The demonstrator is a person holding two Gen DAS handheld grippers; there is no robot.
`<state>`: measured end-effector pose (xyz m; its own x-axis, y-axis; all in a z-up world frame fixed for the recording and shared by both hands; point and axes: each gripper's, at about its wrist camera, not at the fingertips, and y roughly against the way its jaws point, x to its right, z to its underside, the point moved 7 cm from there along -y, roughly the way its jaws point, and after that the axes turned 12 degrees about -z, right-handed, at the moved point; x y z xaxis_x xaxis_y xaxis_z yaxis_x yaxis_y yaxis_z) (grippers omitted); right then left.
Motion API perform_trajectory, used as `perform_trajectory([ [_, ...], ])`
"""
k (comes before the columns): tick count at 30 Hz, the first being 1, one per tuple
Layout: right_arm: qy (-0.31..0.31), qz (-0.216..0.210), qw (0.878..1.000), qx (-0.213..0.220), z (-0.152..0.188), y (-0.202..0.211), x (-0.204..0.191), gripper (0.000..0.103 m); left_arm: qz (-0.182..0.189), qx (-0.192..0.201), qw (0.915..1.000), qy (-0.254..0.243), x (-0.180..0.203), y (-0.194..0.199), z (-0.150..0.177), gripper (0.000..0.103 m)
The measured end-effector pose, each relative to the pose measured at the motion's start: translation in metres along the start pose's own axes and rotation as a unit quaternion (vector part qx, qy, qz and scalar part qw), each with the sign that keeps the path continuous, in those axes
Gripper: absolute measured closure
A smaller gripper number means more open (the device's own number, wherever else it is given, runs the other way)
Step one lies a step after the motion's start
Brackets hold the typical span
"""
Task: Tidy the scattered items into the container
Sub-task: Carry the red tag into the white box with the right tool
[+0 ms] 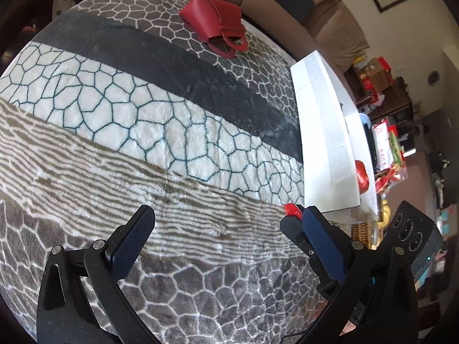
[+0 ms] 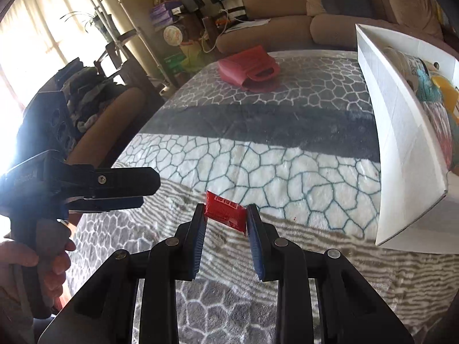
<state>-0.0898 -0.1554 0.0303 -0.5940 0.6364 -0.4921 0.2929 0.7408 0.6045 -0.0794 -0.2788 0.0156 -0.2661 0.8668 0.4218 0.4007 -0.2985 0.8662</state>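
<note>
My right gripper [image 2: 225, 215] is shut on a small red packet [image 2: 225, 211], holding it just above the patterned blanket [image 2: 258, 154]. The packet's end shows in the left wrist view [image 1: 292, 209], beside my right gripper's finger. My left gripper [image 1: 222, 223] is open and empty over the blanket; it also shows at the left of the right wrist view [image 2: 137, 189]. A white box [image 2: 401, 132] stands at the right with several items inside; in the left wrist view [image 1: 324, 132] a red item [image 1: 362, 176] lies in it. A red bag [image 2: 249, 68] lies at the blanket's far end.
A beige sofa [image 2: 287, 28] stands beyond the blanket. A chair with piled clothes [image 2: 91, 91] is at the left. Shelves and cluttered goods [image 1: 387, 132] are beyond the white box.
</note>
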Motion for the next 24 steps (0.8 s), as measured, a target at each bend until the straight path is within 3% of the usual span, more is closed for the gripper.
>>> perform_trajectory([
  [7,0.025,0.003,0.999,0.02,-0.012,0.027,-0.007,0.075,0.093,0.011,0.9956,-0.002,0.048,0.01,0.0,0.0],
  [18,0.018,0.032,0.996,0.078,-0.032,0.104,0.028,0.075,0.104,0.015,0.9939,-0.033,0.108,-0.007,0.005,0.0],
  [24,0.004,0.055,0.991,0.121,-0.071,0.149,0.068,0.075,0.117,0.025,0.9911,-0.059,0.16,-0.009,-0.02,0.0],
])
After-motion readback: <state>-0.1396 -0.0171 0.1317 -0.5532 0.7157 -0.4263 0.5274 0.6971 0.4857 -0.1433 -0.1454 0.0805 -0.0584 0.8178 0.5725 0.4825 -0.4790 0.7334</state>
